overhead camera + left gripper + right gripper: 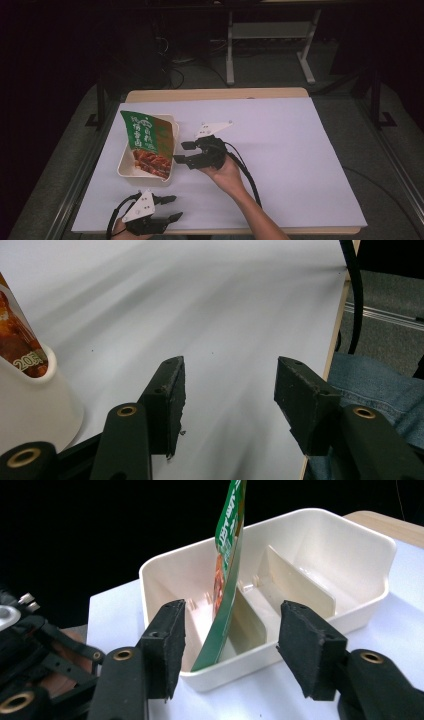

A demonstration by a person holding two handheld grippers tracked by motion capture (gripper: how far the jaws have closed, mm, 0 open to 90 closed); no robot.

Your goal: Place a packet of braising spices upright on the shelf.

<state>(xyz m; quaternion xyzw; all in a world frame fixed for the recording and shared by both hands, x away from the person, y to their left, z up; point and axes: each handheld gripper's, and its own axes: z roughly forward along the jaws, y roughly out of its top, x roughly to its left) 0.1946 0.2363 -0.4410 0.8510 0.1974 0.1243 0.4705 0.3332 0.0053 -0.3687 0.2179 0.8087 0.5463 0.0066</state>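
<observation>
The left claw (170, 207) hangs at the near edge of the surface (280, 150), its jaws apart and holding nothing; the tray (125, 167) lies just ahead of it and to its left, not touching. In the left gripper view a rounded corner of the tray (40, 400) sits beside the left jaw, with bare white sheet between the jaws.

In the tray stands the packet (147, 142), green on top, tilted and leaning over the far rim, its lower end down in one compartment.

The right claw (184, 152) is just beside the tray's right wall, jaws apart and empty. From its own view the packet (226, 575) stands edge-on directly ahead, between the two jaws, with the tray (360, 545) and its dividers behind.

The step looks like seating or lifting the packet. To do it well, the right claw should move straight ahead until the packet's edge sits deep between the pads, clear of the rim, then close gently. The left claw could steady the near wall so the light tray does not slide.
</observation>
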